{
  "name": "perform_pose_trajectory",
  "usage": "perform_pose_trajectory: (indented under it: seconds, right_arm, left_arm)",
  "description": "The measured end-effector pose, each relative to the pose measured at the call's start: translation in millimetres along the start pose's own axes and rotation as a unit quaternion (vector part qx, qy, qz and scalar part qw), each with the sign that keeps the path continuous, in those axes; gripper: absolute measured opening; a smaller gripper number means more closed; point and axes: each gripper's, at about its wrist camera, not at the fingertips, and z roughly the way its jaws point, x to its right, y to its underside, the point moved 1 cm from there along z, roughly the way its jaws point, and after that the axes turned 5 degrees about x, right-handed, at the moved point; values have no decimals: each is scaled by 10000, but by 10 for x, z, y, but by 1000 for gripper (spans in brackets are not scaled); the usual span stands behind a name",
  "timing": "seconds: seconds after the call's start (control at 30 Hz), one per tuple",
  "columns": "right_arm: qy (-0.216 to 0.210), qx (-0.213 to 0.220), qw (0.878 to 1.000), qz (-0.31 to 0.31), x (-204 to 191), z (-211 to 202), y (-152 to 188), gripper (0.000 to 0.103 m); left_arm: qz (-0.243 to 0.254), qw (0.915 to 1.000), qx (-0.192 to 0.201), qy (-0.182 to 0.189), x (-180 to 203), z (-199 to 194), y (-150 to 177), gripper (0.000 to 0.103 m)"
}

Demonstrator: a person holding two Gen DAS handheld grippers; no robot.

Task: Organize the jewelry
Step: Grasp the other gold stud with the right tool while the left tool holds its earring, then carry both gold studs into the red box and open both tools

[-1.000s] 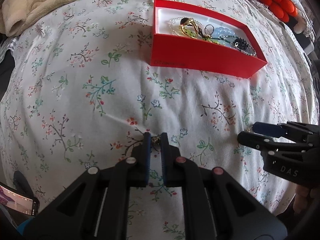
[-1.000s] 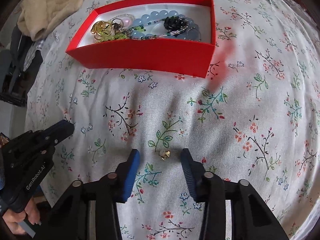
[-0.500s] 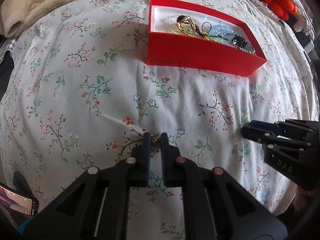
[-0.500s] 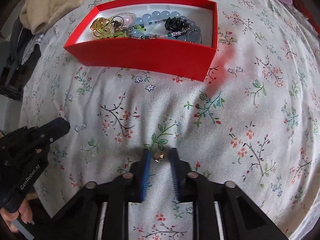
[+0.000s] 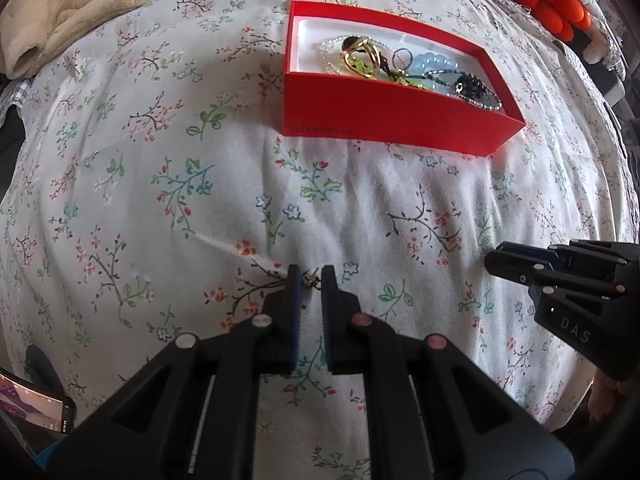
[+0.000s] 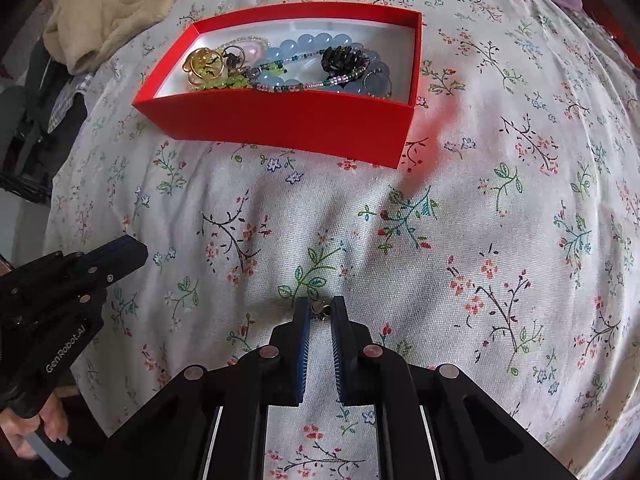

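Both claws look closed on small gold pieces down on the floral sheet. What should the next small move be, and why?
Probably lift the right claw straight up: its tips pinch a small gold earring against the bedsheet, and the red box holding the other jewelry lies ahead. The left claw likewise pinches a gold piece.

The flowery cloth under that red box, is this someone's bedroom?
Probably a bedroom. The floral sheet looks like a made bed, a beige blanket lies bunched at its edge, and the red box holds jewelry.
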Motion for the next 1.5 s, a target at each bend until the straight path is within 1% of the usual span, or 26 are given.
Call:
perform_pose_trajectory:
  seconds: [0.43,0.6,0.8,0.93,1.07,1.23,1.5]
  right_arm:
    - [-287,351,9987,222,145,-350,-107,10]
    - [-425,570,9969,339,218,-492,-151,10]
    - [-486,793,9948,423,210,-570,-258,10]
    - [-558,985,9924,490,258,-645,-341,10]
    - [-587,1131,9904,544,266,-643,-438,10]
    - [-631,1305,9873,648,343,-632,-548,10]
    - [-691,1299,9870,645,401,-517,-726,11]
  left_arm:
    - [-104,9994,267,192,-56,-216,-117,11]
    - [-178,9984,425,330,-33,-283,-242,11]
    - [-300,9966,607,459,-29,-324,-380,11]
    - [-422,9938,832,613,-64,-356,-487,11]
    - [-492,9909,1020,723,-94,-350,-584,10]
    - [-421,9891,1171,784,-61,-295,-691,11]
    - [-247,9890,1220,794,19,-133,-824,11]
